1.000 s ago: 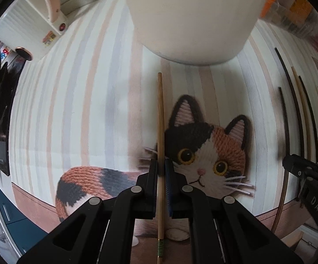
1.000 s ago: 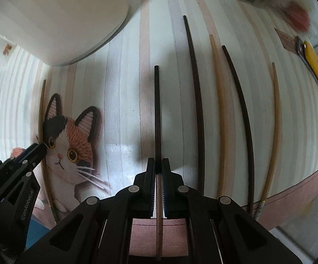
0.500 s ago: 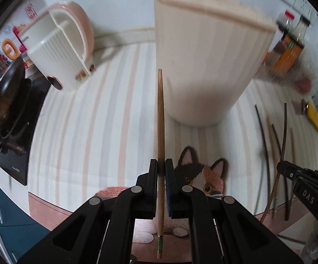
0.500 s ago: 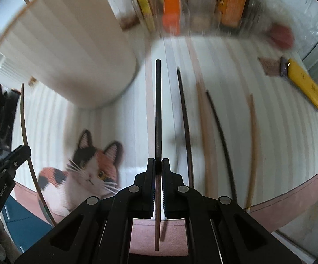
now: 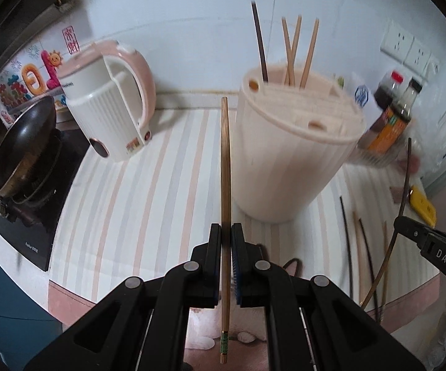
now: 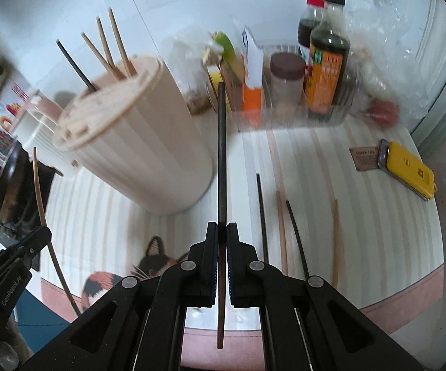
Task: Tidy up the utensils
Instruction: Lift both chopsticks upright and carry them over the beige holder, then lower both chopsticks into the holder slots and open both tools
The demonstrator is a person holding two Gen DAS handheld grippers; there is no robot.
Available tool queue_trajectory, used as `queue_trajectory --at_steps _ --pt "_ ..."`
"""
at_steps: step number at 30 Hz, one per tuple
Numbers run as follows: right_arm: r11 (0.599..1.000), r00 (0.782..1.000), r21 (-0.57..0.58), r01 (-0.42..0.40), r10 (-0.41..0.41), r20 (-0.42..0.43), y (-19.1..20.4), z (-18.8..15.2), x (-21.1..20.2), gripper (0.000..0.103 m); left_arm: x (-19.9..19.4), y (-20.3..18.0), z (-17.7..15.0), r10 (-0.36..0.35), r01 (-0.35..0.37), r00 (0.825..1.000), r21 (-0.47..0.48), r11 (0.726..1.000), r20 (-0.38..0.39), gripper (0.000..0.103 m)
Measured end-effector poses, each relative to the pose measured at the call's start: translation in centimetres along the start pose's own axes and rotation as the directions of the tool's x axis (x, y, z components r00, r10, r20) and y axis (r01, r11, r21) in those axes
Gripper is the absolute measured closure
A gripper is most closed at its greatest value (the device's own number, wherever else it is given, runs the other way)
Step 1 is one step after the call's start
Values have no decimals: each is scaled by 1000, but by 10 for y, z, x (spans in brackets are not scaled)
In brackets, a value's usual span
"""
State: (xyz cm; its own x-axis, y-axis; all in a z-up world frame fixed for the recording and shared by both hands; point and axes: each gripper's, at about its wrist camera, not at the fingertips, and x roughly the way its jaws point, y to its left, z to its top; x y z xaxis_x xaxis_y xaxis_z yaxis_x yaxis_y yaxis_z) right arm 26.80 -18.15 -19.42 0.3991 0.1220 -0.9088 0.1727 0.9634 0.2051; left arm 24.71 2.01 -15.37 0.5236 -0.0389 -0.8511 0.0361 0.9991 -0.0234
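Observation:
My left gripper (image 5: 226, 232) is shut on a light wooden chopstick (image 5: 225, 160) and holds it above the striped mat, pointing toward the cream utensil holder (image 5: 291, 167). My right gripper (image 6: 222, 230) is shut on a dark chopstick (image 6: 222, 154), also raised, with the holder (image 6: 136, 154) to its left. Several chopsticks stand in the holder (image 5: 291, 49). Several more chopsticks, dark and wooden, lie on the mat (image 6: 281, 232) to the right of the right gripper. The right gripper also shows at the right edge of the left wrist view (image 5: 408, 225).
A pink and white kettle (image 5: 111, 105) stands back left beside a pan (image 5: 19, 148) on a stove. A tray of sauce bottles and jars (image 6: 318, 71) stands at the back right. A yellow phone (image 6: 408, 170) lies at the right. A cat picture (image 6: 158, 259) is on the mat.
Both grippers have lifted up and tilted away from the mat, each carrying its chopstick. The holder's top and the back wall have come into view.

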Motion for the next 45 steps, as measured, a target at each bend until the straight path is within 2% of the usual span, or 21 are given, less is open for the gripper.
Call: queue_trajectory --at_steps 7,12,18,21,28,34,40,45 --pt "998 995 0 -64 64 78 11 19 -34 98 -43 12 25 -56 62 994 -60 996 91 99" --pt "993 984 -3 -116 115 137 21 43 -62 98 -82 16 52 -113 130 977 -87 988 178 99" --pt "991 965 -22 -135 137 222 36 83 -90 98 -100 11 94 -153 183 955 -98 978 255 99" --pt "991 954 -22 -135 136 266 40 107 -100 98 -101 8 115 -153 187 946 -97 977 287 99" --pt "990 931 5 -139 129 342 45 158 -102 98 -80 -2 168 -174 225 928 -126 966 329 99" --pt "985 922 59 -160 128 364 46 191 -83 98 -41 -9 203 -183 238 927 -135 962 329 99" --pt "985 909 82 -152 107 403 50 210 -64 98 -7 -14 216 -164 218 929 -132 967 331 99" --pt "987 903 80 -141 95 420 56 210 -45 98 21 -21 218 -145 187 939 -111 976 311 99"
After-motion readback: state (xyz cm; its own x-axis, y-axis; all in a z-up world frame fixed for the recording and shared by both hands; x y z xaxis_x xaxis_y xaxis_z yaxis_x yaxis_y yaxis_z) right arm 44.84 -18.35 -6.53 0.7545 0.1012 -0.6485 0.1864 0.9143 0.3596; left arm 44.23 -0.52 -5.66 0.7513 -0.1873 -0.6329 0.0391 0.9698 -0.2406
